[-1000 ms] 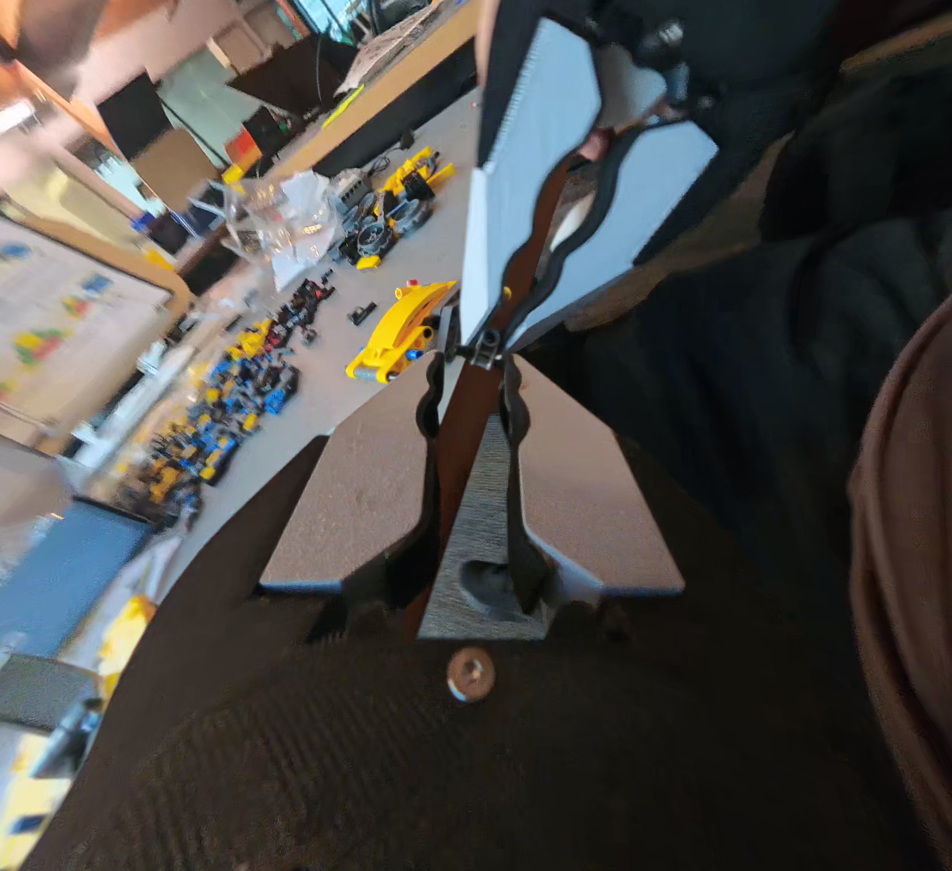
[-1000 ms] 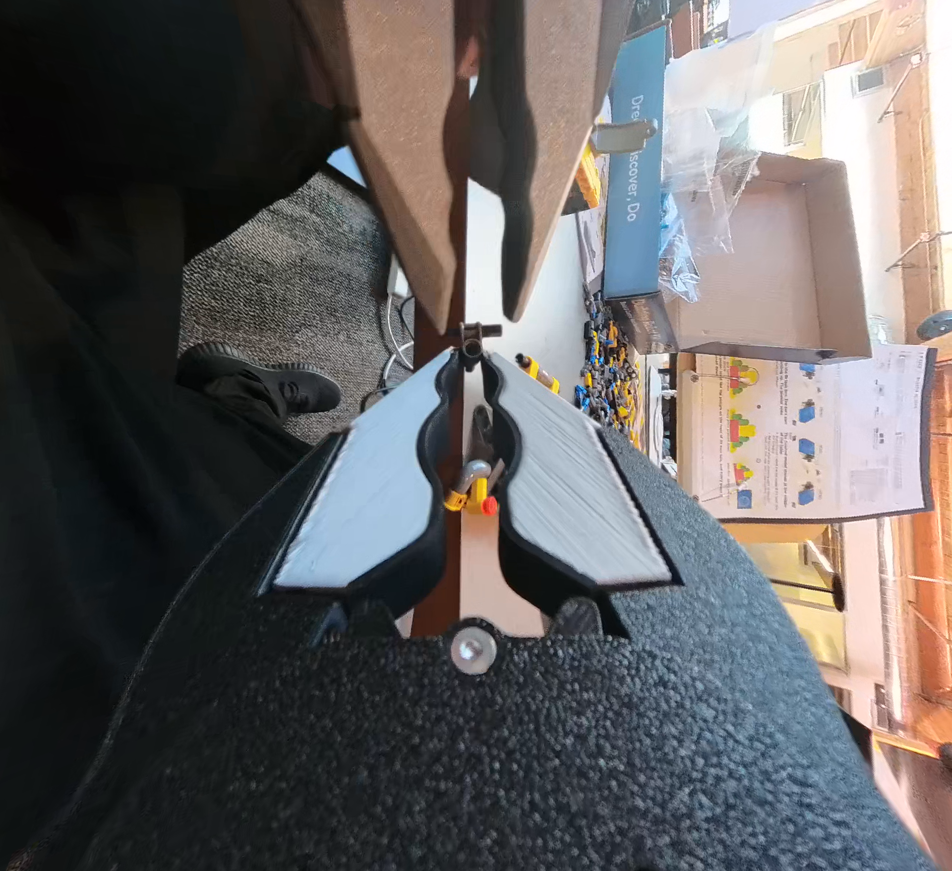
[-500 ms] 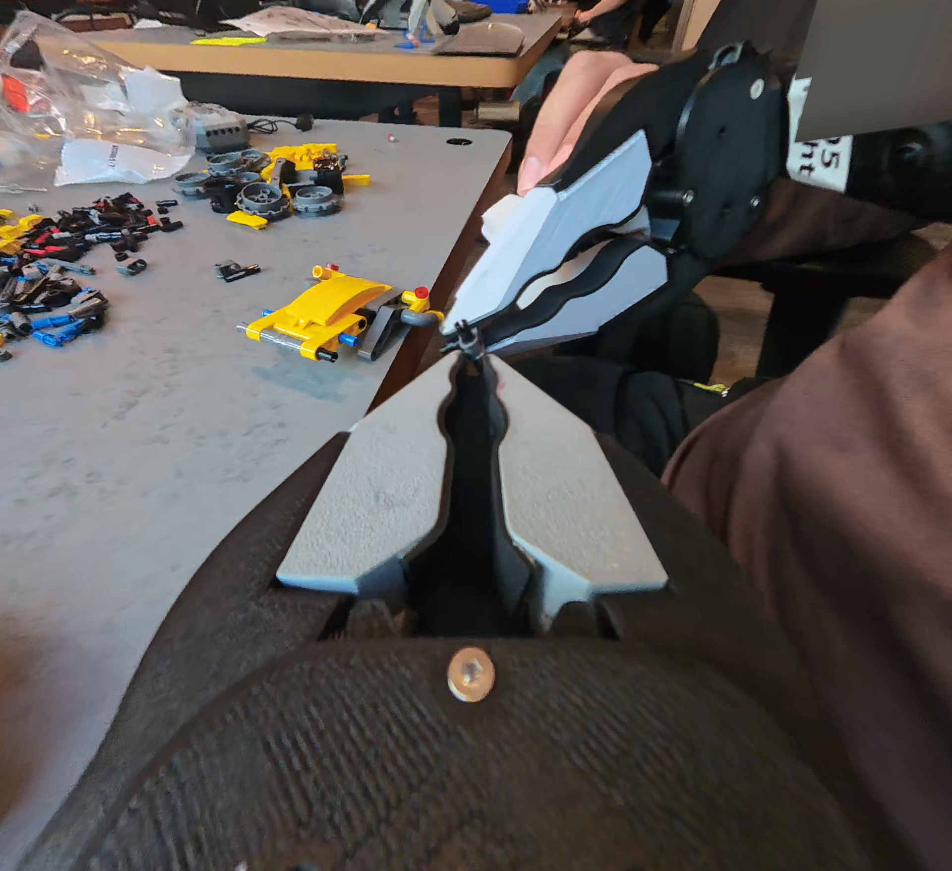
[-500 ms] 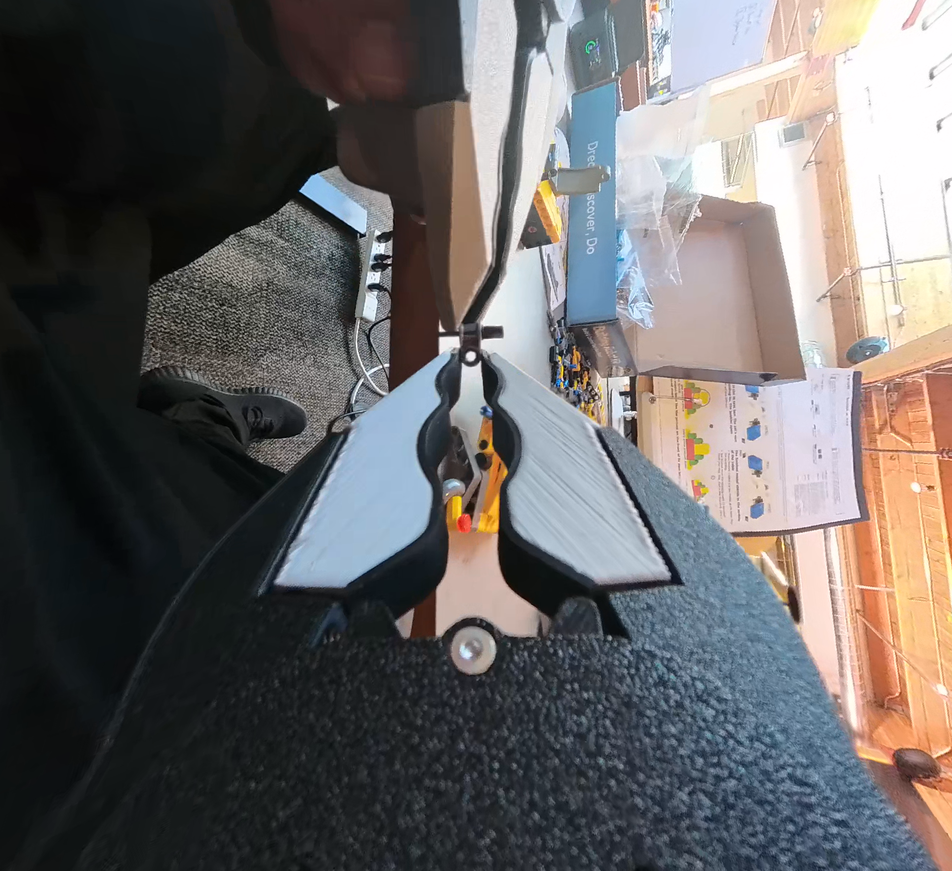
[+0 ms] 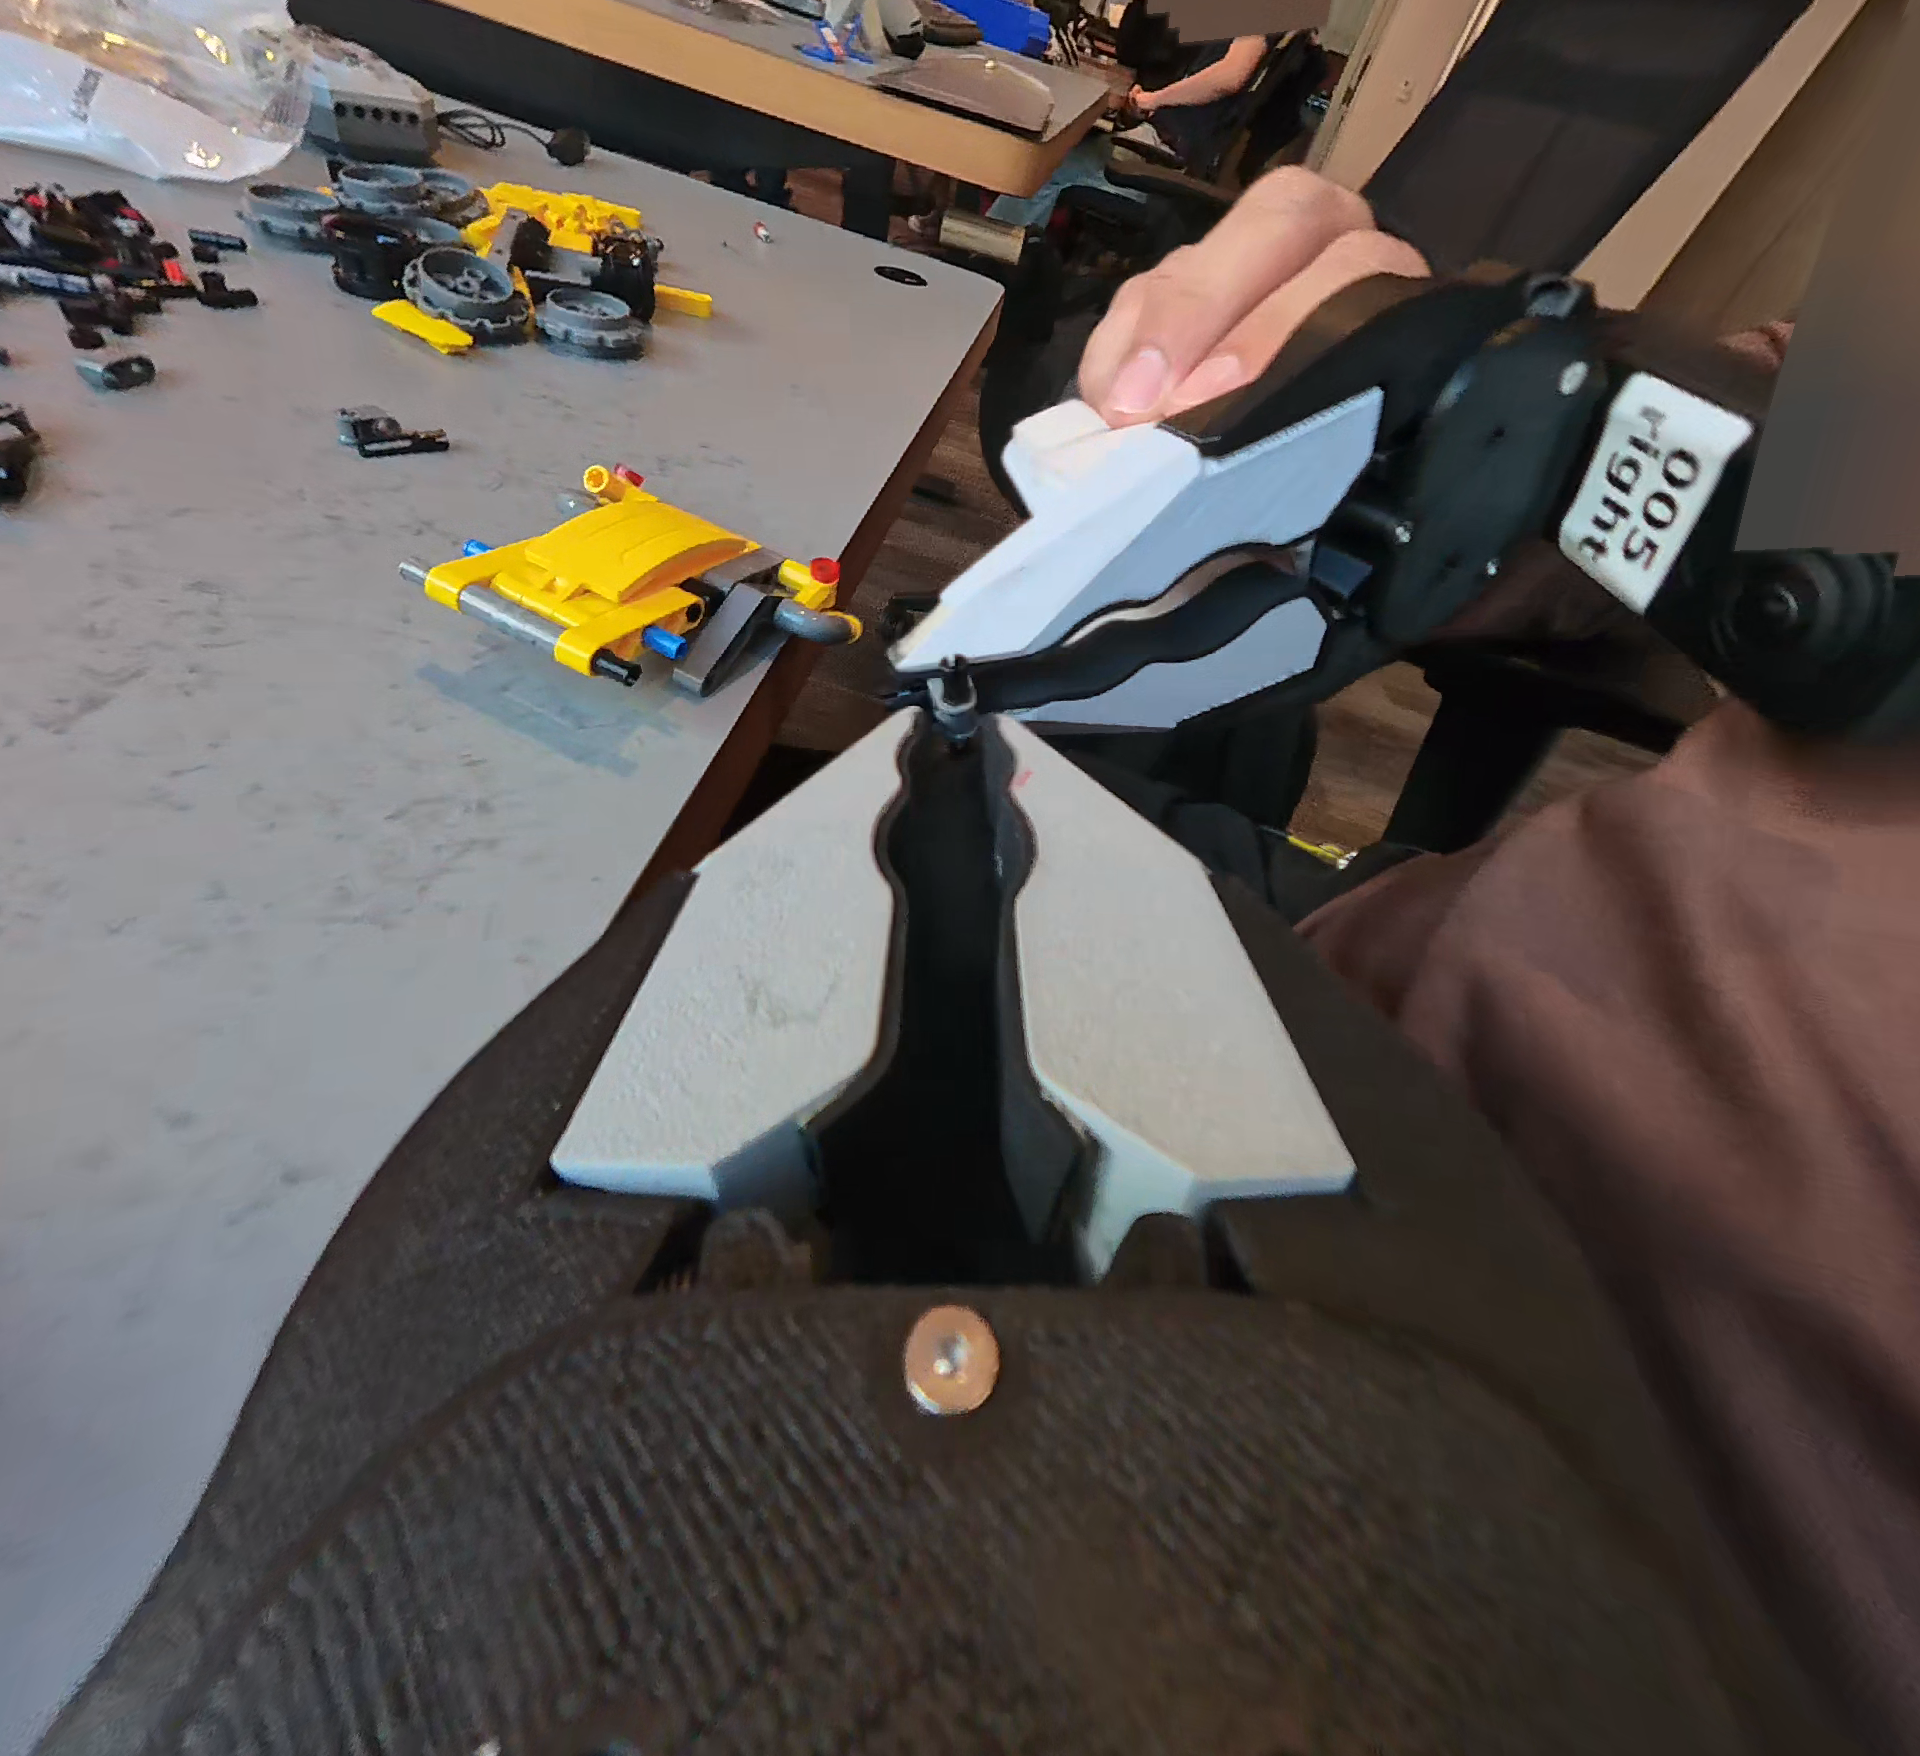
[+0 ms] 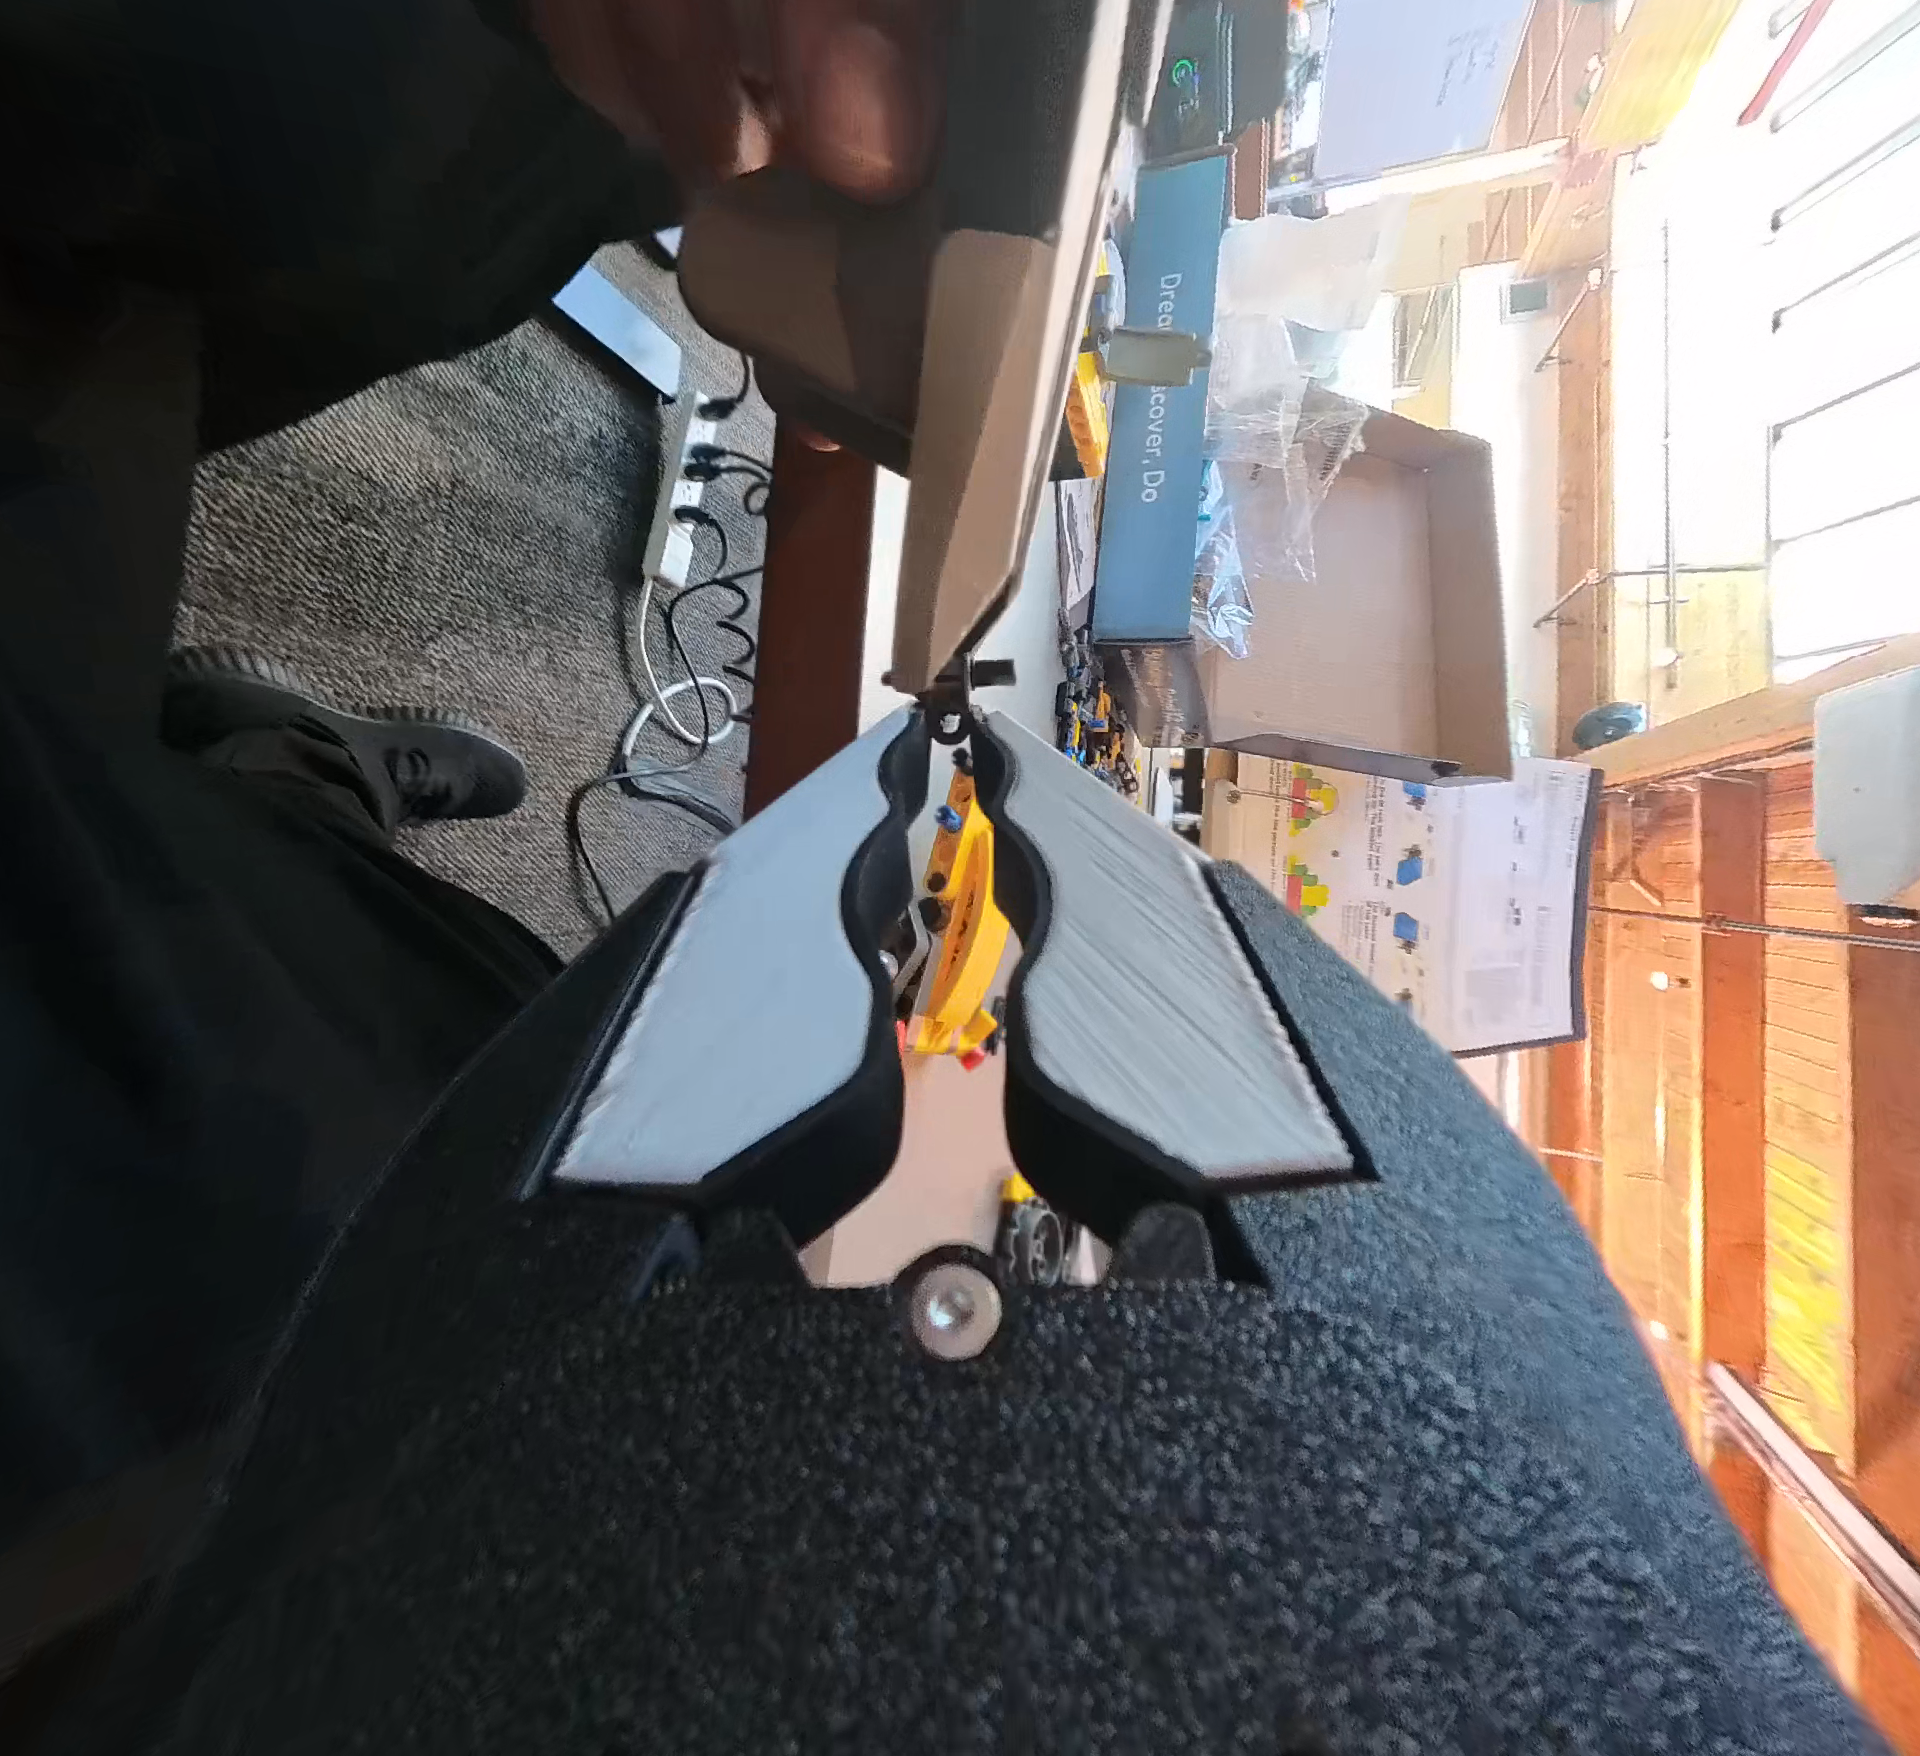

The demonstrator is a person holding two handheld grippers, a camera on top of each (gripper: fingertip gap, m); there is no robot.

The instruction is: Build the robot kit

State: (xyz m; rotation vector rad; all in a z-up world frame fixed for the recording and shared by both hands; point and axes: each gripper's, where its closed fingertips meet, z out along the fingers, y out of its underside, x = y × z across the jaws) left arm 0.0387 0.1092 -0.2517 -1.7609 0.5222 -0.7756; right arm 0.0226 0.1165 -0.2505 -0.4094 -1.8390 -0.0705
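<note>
Both grippers meet tip to tip off the table's right edge, pinching one small black pin piece (image 5: 951, 704) between them. My left gripper (image 5: 951, 719) is shut on it. In the left wrist view the right gripper (image 5: 925, 667) comes in from the right, held by a hand (image 5: 1226, 324). My right gripper (image 6: 948, 724) is shut on the same black piece (image 6: 951, 719), and the left gripper (image 6: 940, 667) reaches down to it from above. A yellow brick-built assembly (image 5: 623, 589) lies on the grey table (image 5: 260, 875) near its edge; it also shows between my right fingers (image 6: 961, 927).
Loose black, grey and yellow parts and wheels (image 5: 478, 283) lie at the table's back left, with a clear plastic bag (image 5: 135, 65). An open cardboard box (image 6: 1351, 605), a blue box (image 6: 1158, 418) and an instruction sheet (image 6: 1434, 906) stand beyond. A chair (image 5: 1558, 106), carpet and a power strip (image 6: 675, 501) lie below. Less than 4 cm separates the two grippers' tips.
Both views have swung round while the grippers stay joined at the small black piece. The left view has turned upright, and the yellow assembly now sits farther left of the tips.
</note>
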